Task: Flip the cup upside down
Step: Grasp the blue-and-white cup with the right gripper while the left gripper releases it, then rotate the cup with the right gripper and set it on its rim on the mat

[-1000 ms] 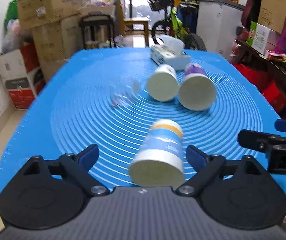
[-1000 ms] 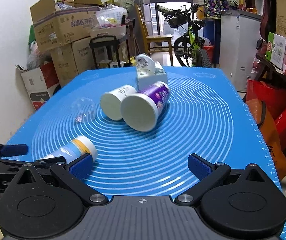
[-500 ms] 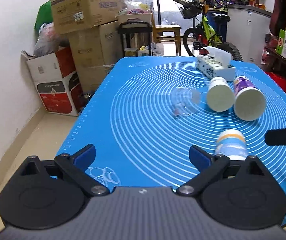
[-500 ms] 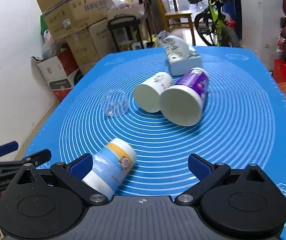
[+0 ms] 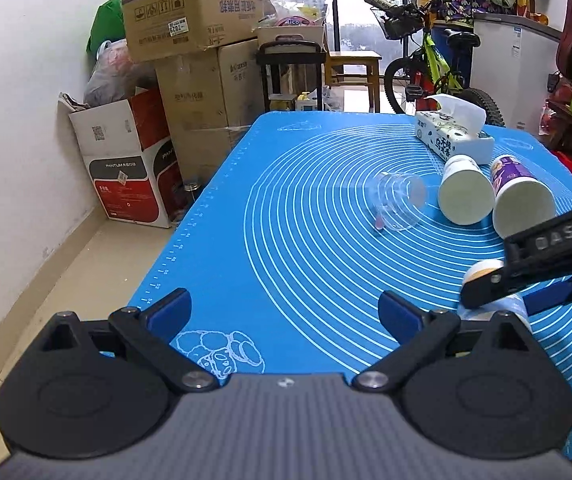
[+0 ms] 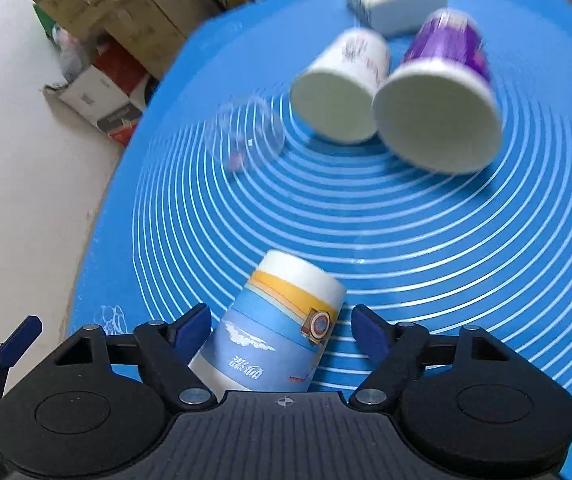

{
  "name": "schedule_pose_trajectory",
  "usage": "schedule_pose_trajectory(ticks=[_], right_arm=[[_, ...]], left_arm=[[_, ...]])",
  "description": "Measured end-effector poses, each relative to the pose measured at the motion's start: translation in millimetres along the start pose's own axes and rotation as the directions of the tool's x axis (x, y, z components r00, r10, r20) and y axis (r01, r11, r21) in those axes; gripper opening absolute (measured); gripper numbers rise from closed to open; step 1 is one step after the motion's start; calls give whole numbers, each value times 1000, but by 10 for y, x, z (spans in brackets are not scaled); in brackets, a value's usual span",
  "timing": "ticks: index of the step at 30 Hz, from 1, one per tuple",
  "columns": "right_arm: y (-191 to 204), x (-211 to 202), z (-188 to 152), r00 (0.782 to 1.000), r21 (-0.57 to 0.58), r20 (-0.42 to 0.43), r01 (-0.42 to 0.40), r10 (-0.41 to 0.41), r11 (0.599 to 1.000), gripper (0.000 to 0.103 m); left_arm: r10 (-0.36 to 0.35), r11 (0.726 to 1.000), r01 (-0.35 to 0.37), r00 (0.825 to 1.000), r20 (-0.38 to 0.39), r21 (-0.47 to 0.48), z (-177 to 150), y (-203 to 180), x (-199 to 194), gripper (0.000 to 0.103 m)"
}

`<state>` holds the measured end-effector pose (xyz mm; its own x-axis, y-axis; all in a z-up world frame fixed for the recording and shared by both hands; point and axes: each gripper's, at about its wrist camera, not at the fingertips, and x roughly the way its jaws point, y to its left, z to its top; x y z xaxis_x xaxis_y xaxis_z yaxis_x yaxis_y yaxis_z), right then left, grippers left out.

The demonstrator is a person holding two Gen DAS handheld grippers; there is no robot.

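**Mei:** Right gripper [image 6: 282, 330] has its blue-tipped jaws spread wide on either side of the blue-and-orange printed paper cup [image 6: 276, 332], which lies on its side near the front edge of the blue silicone mat with white rings [image 6: 426, 248]. Neither pad looks pressed against the wall, so I'd say nothing is held yet.

**Jon:** And the left gripper [image 5: 284, 312]?

**Mei:** Wide open too, empty, hanging over the mat's left front corner, well away from that cup.

**Jon:** How would the cup handle?

**Mei:** My guess: very light, thin-walled and easy to crush. It could roll away or buckle under a hard squeeze. I'd close gently across the middle of the body, where the paper wall is round and gives both pads a seat, rather than at the open rim, which folds soonest.

**Jon:** Anything crowding it?

**Mei:** Not close by. The white paper cup [image 6: 342, 92] and the purple paper cup [image 6: 442, 100] lie touching each other farther back, with the clear plastic cup [image 6: 246, 136] to their left and a tissue pack [image 5: 452, 138] behind them.
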<state>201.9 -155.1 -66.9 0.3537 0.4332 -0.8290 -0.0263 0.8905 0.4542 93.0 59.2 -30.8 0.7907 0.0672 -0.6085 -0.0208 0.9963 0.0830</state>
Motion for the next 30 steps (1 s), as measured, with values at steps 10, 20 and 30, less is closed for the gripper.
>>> schedule_pose_trajectory(ticks=[10,20,30], right_arm=[[114,-165,-189,991,-126,132,8,9,992,67],[118,-499,-657,752,-297,636,446,-174,844,66],[-105,-489,-1119,707,-305,689,482,-159,822,64]], left_arm=[[-21,1000,21,1000,-1,-1,-44,-41,-30,99],[-62,998,63,994,94,-9,-75,-171,-210,99],[-90,996,90,993,80,7,-152,-291,-181,99]])
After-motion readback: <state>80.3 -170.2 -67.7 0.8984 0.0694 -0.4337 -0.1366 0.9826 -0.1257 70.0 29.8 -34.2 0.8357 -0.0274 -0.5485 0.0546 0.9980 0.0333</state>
